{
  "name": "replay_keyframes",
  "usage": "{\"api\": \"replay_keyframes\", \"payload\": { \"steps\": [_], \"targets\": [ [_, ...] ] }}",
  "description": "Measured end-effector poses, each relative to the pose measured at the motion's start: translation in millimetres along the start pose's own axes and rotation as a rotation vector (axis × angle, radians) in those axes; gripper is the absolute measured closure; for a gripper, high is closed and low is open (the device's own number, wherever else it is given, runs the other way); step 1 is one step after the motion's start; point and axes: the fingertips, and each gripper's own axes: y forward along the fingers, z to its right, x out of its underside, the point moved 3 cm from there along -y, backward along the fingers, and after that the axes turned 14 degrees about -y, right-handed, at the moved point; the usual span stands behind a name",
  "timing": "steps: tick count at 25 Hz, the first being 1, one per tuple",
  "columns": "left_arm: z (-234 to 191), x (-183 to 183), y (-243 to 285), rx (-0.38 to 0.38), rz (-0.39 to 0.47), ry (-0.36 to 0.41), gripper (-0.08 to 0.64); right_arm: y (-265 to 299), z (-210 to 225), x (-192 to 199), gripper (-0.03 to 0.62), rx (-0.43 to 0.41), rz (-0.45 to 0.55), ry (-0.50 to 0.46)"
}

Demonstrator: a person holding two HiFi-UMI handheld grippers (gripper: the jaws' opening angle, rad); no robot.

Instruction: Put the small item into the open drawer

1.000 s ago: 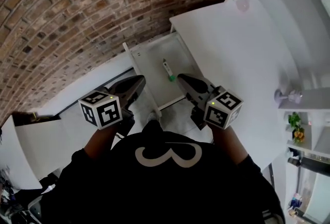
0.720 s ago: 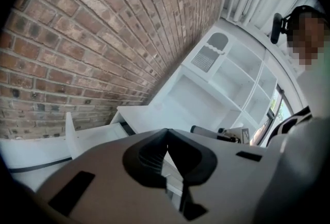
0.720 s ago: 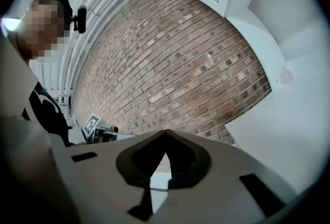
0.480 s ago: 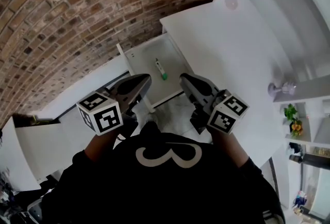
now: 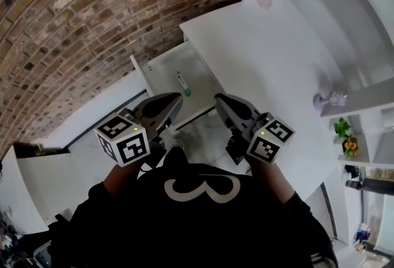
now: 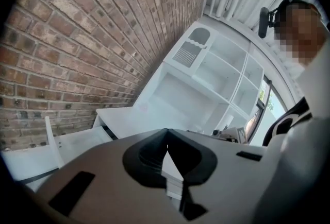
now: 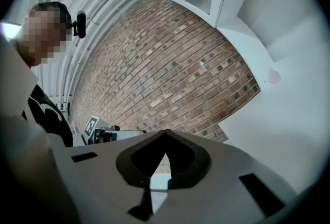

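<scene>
Marker (image 5: 183, 84) lies in open drawer (image 5: 162, 67) — my left hand-held gripper (image 5: 175, 100) and right hand-held gripper (image 5: 220, 101) both closed, empty.

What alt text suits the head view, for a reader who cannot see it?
A small pen-like item with a green end lies in the open white drawer, beside a brick wall. The person holds the left gripper and the right gripper near the drawer's front, both shut and empty.
</scene>
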Motion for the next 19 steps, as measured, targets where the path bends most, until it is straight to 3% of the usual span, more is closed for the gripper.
{"api": "replay_keyframes", "payload": {
  "steps": [19],
  "targets": [
    [-29,-8,2,-0.047,-0.032,-0.033,0.558,24,8,9,0.584,0.003,-0.056,-0.030]
  ]
}}
